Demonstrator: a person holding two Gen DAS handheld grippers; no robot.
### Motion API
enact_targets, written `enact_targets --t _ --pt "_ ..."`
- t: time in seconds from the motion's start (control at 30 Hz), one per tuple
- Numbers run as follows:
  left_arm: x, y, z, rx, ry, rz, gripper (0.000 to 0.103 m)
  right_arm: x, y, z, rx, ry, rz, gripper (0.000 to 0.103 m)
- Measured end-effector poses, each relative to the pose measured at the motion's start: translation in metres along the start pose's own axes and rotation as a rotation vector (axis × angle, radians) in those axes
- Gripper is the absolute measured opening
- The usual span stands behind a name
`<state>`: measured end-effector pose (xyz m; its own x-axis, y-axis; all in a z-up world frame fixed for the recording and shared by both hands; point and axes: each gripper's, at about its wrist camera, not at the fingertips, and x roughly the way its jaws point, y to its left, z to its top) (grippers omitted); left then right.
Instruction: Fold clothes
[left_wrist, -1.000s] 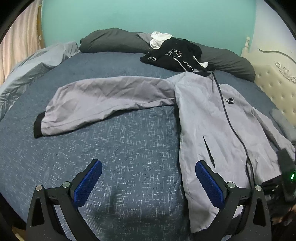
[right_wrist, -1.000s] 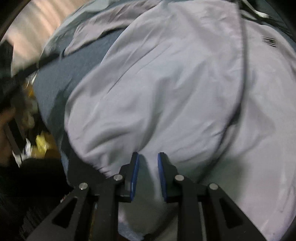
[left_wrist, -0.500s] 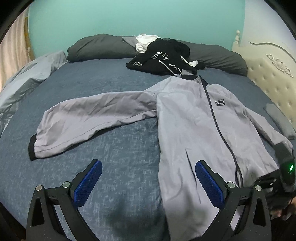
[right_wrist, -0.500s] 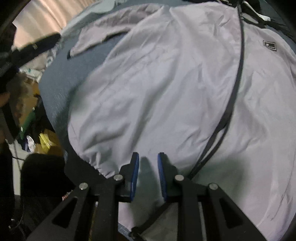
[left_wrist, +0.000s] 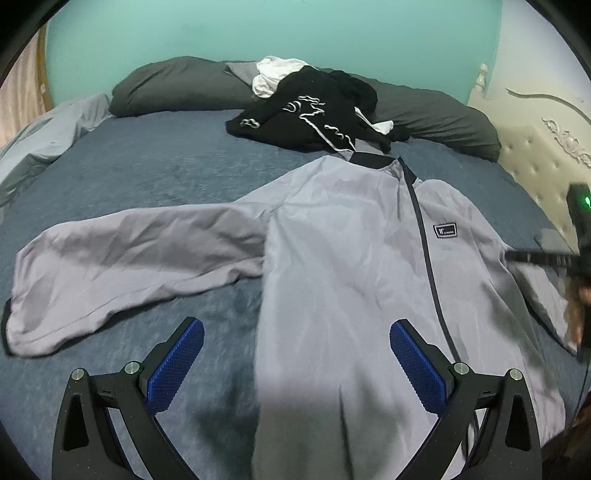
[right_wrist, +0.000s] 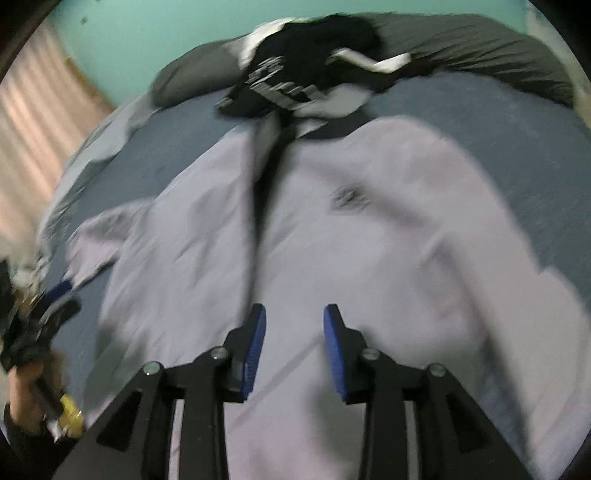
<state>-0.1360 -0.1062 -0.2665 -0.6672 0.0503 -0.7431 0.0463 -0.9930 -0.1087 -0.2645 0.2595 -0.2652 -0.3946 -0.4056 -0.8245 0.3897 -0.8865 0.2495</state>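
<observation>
1. The left claw (left_wrist: 295, 363) hangs wide open over the near edge of the bed, nothing between its blue pads. The right claw (right_wrist: 294, 341) has just been opening; its jaws stand partly apart above the jacket's front with no cloth caught in them.

2. The bed (left_wrist: 155, 170) carries everything, under a dark blue cover. The grey jacket (left_wrist: 354, 266) lies front up across the middle, collar toward the far edge and hem reaching the near edge.

3. The jacket looks thin and limp, more like a windbreaker shell than anything padded. I'd judge it light, soft and somewhat slippery: it will sag from wherever it is lifted and may slide on itself once doubled.

4. Its left-hand sleeve (left_wrist: 122, 258) is stretched out flat toward the left edge of the bed, ending in a dark cuff (left_wrist: 5, 321). That cuff looks the firmest part to pinch, and I would take the sleeve there to carry it over the body.

5. The other sleeve trails toward the right edge, partly hidden by the right-hand tool.

6. For the body, the hem corners and the shoulder seams seem the better holds; the zip line (left_wrist: 424, 254) gives a straight guide.

7. A heap of dark clothes (left_wrist: 314, 114) waits near the far edge, touching the collar.
</observation>
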Motion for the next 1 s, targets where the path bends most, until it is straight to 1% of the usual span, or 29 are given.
enact_targets --t 0.17,0.3,0.37,0.43,0.6,0.77,0.83,0.87,0.9,0.93,0.97,1.0 --pt "0.034 -0.007 0.014 0.03 0.01 0.0 0.103 0.009 -0.059 0.052 0.04 -0.039 -0.114 0.033" --pt "0.058 -0.009 0.021 0.035 0.021 -0.004 0.103 0.023 -0.092 0.089 0.084 -0.044 -0.148 0.033" --pt "0.068 -0.01 0.025 0.033 0.023 -0.007 0.103 0.033 -0.106 0.103 0.092 -0.034 -0.164 0.037" --pt "0.074 -0.013 0.027 0.039 0.021 -0.008 0.103 0.042 -0.114 0.113 0.087 -0.025 -0.178 0.052" --pt "0.085 -0.022 0.031 0.073 0.022 -0.017 0.103 0.072 -0.125 0.127 0.074 -0.012 -0.188 0.053" --pt "0.086 -0.023 0.035 0.079 0.017 -0.032 0.103 0.102 -0.121 0.13 -0.003 0.053 -0.239 0.053" --pt "0.084 -0.022 0.035 0.081 0.012 -0.035 0.103 0.111 -0.122 0.131 -0.015 0.065 -0.237 0.032" --pt "0.084 -0.021 0.036 0.079 0.011 -0.037 0.103 0.114 -0.122 0.132 -0.023 0.073 -0.249 0.03" --pt "0.083 -0.02 0.036 0.077 0.01 -0.038 0.103 0.117 -0.121 0.134 -0.031 0.079 -0.255 0.021" --pt "0.083 -0.02 0.036 0.075 0.009 -0.04 0.103 0.118 -0.121 0.135 -0.037 0.077 -0.26 0.016" --pt "0.083 -0.019 0.037 0.074 0.009 -0.04 0.103 0.118 -0.122 0.136 -0.043 0.073 -0.266 0.014" --pt "0.084 -0.018 0.036 0.074 0.009 -0.038 0.103 0.117 -0.122 0.137 -0.049 0.069 -0.273 0.01"
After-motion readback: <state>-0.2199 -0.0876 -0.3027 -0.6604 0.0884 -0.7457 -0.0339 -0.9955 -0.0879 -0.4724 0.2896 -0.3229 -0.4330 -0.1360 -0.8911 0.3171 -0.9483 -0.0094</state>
